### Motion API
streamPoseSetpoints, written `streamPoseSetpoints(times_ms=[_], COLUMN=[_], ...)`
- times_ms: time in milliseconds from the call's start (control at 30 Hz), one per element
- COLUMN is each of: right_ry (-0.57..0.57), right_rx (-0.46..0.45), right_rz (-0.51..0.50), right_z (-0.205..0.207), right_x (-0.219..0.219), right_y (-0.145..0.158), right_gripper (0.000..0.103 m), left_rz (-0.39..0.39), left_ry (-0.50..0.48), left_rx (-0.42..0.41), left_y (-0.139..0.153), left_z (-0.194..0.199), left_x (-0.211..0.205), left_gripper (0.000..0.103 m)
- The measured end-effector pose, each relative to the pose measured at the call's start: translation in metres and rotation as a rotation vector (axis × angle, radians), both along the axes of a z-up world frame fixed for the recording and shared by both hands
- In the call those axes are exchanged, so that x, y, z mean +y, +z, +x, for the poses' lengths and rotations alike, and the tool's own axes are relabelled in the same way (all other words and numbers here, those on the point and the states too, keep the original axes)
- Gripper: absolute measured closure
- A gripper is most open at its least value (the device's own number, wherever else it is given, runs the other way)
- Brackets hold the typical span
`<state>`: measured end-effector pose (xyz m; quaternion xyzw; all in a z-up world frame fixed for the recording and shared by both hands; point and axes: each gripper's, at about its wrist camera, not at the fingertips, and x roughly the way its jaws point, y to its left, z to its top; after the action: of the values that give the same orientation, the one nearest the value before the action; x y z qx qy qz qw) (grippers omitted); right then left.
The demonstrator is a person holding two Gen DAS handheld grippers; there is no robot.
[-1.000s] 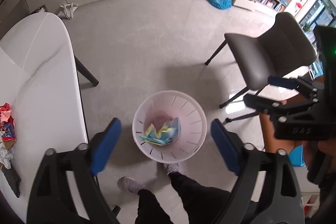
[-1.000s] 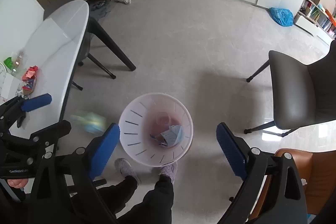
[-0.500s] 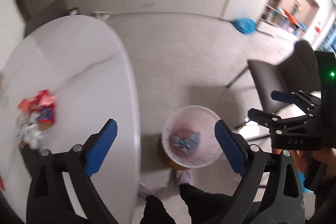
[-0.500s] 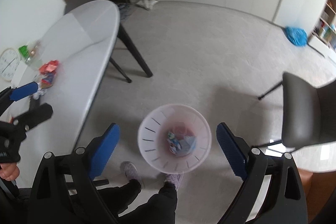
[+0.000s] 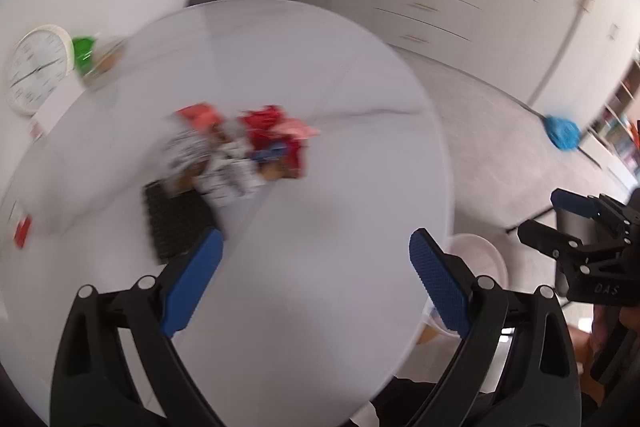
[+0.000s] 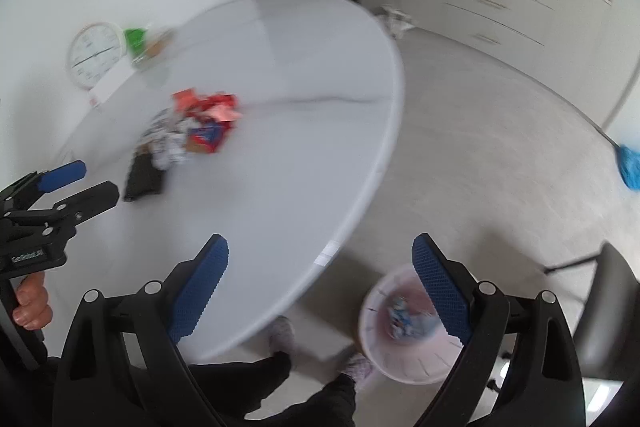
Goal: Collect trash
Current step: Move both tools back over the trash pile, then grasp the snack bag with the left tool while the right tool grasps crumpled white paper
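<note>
Both grippers hang above the white table [image 5: 340, 131], and both are empty. The left gripper [image 5: 316, 283] has its blue-padded jaws spread wide with nothing between them; the right gripper [image 6: 320, 285] is splayed just the same. The trash pile [image 5: 244, 147] sits out in the middle of the tabletop, ahead of the left gripper and a little to its left. From the right gripper it lies further off, ahead and clearly leftward — so the left hand is the nearer one for the next pick. The heap runs roughly crosswise to the left gripper's fingers: crumpled red wrappers at one end, black-and-white printed paper in the middle, a dark ribbed piece [image 5: 176, 219] closest in. Motion blur smears it all, so I can't separate individual pieces. Light, crinkly, irregular stuff, likely easy to pinch. The pale slotted bin [image 6: 404, 331] stands on the floor beside the table edge, under the right gripper, with wrappers already inside.
</note>
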<state>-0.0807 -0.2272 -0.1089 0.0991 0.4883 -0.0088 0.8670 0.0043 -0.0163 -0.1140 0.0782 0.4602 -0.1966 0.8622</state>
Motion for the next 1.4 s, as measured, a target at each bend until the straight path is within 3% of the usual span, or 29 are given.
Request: streamPoseSetpoints(times_ms=[267,700,867,1200,1300,1400], right_ry=[0.145,0.267,0.279,0.506,0.554,0.564], right_rx=[-0.001,0.038,0.07,0.071,0.117,0.139], right_rz=[0.012,0.046,0.119,-0.157,-0.23,-0.236], right_z=[0.055,0.132,0.157,0.203,0.213,0.215], right_x=[0.063,0.121,0.15,0.216,0.223,0.224], right_y=[-0.001,-0.013,-0.029,-0.068,-0.085,-0.091], right_gripper=[0.01,0.01,0.023,0.037,0.048,0.06], left_rz=[0.006,-0.017,-0.028,-0.038,-0.042,-0.054], left_ry=[0.136,0.233,0.266,0.265,0.259,0.258], left_rx=[0.009,0.052,0.083,0.134,0.144,0.154], left_y=[-0.01,-0.033,-0.052,-0.084,-0.09,-0.093], left_z=[0.026,0.07,0.08,0.096,0.099,0.102], left_x=[0.07,0.124,0.147,0.176,0.179,0.18], left_gripper=[0.013,0.013,0.013,0.013,0.013,0.013])
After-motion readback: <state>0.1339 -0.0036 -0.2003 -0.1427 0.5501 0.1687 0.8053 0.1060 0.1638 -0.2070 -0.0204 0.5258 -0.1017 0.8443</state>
